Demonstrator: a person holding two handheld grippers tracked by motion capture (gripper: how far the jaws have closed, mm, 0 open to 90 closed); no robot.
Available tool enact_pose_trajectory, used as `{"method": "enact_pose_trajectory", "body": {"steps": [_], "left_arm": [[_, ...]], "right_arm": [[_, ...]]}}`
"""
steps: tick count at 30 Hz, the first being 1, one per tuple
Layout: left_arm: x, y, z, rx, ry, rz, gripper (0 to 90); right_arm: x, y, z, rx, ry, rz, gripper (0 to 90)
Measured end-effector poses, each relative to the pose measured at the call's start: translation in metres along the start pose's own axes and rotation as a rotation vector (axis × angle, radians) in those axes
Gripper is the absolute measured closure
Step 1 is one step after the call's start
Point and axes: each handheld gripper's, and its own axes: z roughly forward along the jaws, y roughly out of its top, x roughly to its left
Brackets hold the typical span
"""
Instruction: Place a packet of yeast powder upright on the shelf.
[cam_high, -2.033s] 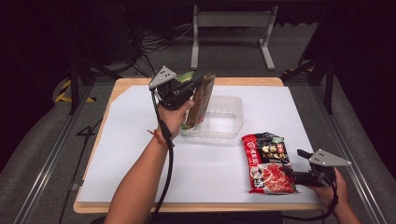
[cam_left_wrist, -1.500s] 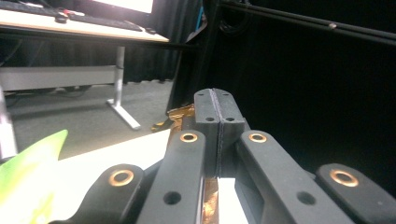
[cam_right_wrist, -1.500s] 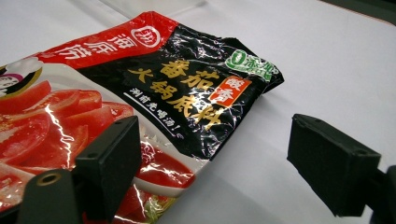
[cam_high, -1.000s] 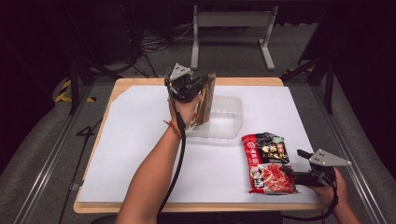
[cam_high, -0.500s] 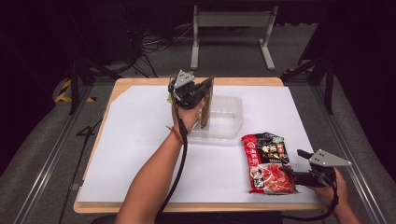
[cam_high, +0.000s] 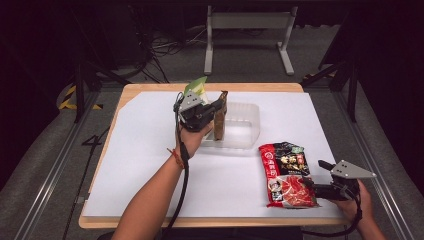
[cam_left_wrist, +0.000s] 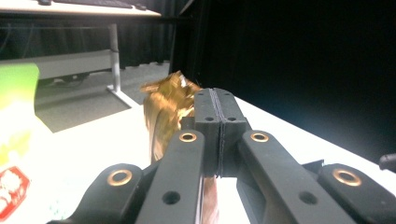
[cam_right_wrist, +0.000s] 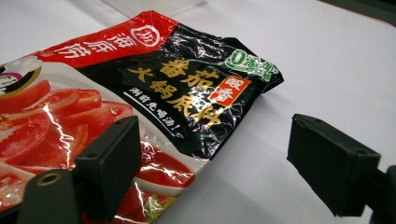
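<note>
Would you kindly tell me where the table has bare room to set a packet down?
Free: the white sheet left of the left gripper, and between the clear tub and the near edge. Crowded: the right front, around the red packet and right gripper.

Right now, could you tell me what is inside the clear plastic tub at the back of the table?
The clear tub looks empty through its walls. The left gripper holds a brown packet upright at the tub's left end, hiding that corner, so I cannot say what lies there.
</note>
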Motion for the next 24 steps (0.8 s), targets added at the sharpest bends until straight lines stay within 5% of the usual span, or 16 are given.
{"method": "enact_pose_trajectory", "body": {"steps": [6, 18, 24], "left_arm": [[-0.004, -0.011, -0.002, 0.015, -0.035, 0.025, 89.5], [-0.007, -0.019, -0.012, 0.038, -0.035, 0.074, 87.6], [-0.010, -0.017, -0.019, 0.043, -0.033, 0.125, 75.2]], "right_arm": [[0.000, 0.000, 0.000, 0.000, 0.000, -0.002, 17.8], [0.000, 0.000, 0.000, 0.000, 0.000, -0.003, 17.9], [0.000, 0.001, 0.001, -0.001, -0.004, -0.004, 17.7]]}}
